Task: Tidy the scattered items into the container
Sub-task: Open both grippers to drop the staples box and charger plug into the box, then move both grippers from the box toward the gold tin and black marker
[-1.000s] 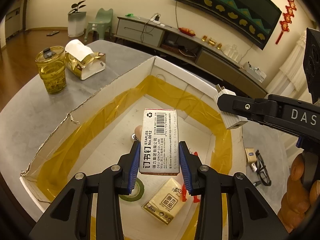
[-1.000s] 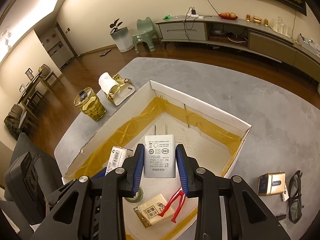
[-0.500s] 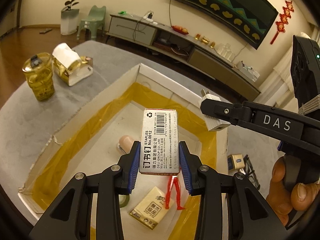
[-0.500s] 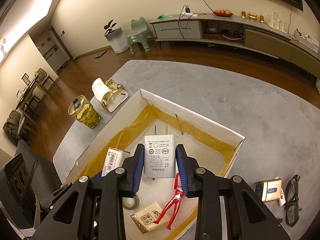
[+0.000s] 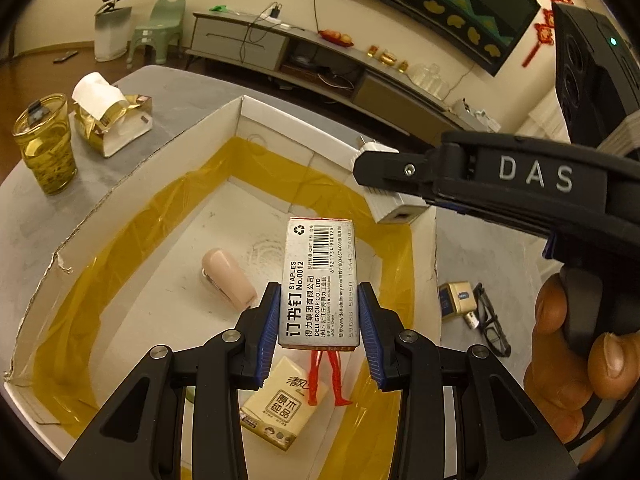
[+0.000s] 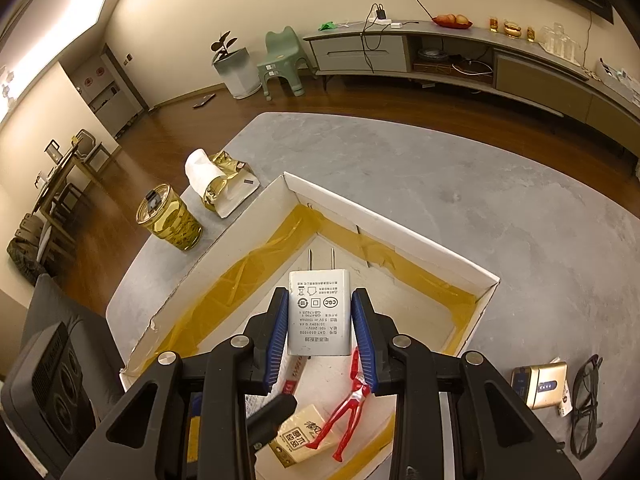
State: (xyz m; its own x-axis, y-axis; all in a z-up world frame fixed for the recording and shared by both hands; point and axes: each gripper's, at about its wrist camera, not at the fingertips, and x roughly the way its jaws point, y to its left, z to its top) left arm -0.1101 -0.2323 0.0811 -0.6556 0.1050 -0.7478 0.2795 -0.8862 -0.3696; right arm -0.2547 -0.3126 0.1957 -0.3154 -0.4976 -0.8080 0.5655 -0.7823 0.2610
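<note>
A white cardboard box (image 5: 132,184) (image 6: 384,224) lined with yellow tape lies on the grey table. My left gripper (image 5: 319,332) is shut on a box of staples (image 5: 318,284) held above the cardboard box's inside. My right gripper (image 6: 320,334) is shut on a white plug charger (image 6: 319,312) (image 5: 390,200), prongs pointing away, also over the box. Inside the box lie a pink stapler (image 5: 228,282), a yellow tissue pack (image 5: 284,404) (image 6: 300,432) and a red toy figure (image 5: 328,376) (image 6: 348,404).
A gold power bank (image 6: 540,384) (image 5: 456,300) and black glasses (image 6: 584,404) (image 5: 492,324) lie on the table right of the box. A glass of yellow tea (image 5: 46,144) (image 6: 168,222) and a gold tissue box (image 5: 112,116) (image 6: 224,180) stand to the left. A person's hand (image 5: 572,364) holds the right gripper's handle.
The left gripper with the staples box has shifted over the box, so the pink stapler and red figure now show clearly below. The right gripper has hardly moved.
</note>
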